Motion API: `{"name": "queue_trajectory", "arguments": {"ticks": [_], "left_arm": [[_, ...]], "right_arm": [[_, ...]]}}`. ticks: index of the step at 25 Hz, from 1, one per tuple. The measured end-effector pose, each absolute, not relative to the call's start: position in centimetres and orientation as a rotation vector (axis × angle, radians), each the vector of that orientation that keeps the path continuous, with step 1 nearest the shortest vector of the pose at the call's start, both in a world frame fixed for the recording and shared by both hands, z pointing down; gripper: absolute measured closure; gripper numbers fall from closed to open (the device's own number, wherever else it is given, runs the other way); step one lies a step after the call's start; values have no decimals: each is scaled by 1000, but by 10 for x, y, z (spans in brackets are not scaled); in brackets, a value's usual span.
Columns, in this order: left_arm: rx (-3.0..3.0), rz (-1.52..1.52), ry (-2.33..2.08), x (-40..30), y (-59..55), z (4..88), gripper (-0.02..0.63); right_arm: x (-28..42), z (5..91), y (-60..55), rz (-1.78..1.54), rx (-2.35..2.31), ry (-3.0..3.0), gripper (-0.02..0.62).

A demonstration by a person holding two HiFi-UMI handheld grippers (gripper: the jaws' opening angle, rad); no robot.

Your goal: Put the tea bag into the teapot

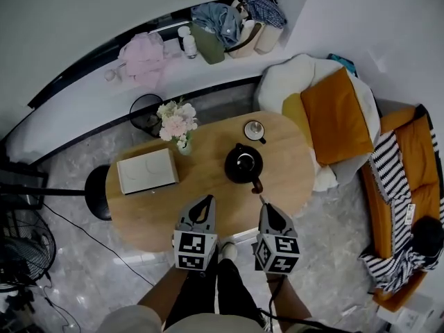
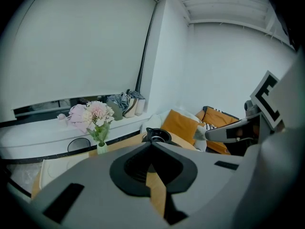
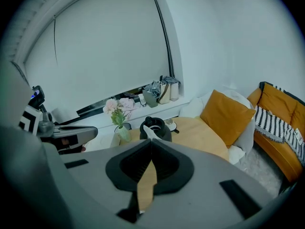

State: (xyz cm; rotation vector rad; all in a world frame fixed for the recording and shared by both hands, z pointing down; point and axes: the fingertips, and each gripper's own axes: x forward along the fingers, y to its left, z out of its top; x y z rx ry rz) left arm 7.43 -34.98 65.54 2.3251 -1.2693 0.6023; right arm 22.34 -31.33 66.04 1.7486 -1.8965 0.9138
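Right gripper (image 3: 151, 141) — jaws closed on a small white paper tea bag (image 3: 148, 133), pinched at the very tips, short of the round black open-topped teapot (image 1: 243, 164). Left gripper (image 2: 151, 143) — jaws together, empty. Risk: the slight hold slips, or the bag misses the narrow mouth and lands on the oval wooden table (image 1: 146, 214).

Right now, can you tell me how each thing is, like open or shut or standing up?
Left hand-held gripper: shut, nothing in it.
Right hand-held gripper: shut on the tea bag.
Tea bag: pinched at the jaw tips, not yet in the teapot.
Teapot: upright on the table, top looks open.
Flowers: standing in a vase.
White box: lying flat on the table.
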Motion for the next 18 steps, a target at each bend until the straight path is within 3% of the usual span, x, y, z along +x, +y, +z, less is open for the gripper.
{"name": "queue_trajectory", "arguments": {"ticks": [18], "left_arm": [[2305,566,-1333,69,-422,673,601]], "right_arm": [[213,674,-389,860,1723,-1934,561]]}}
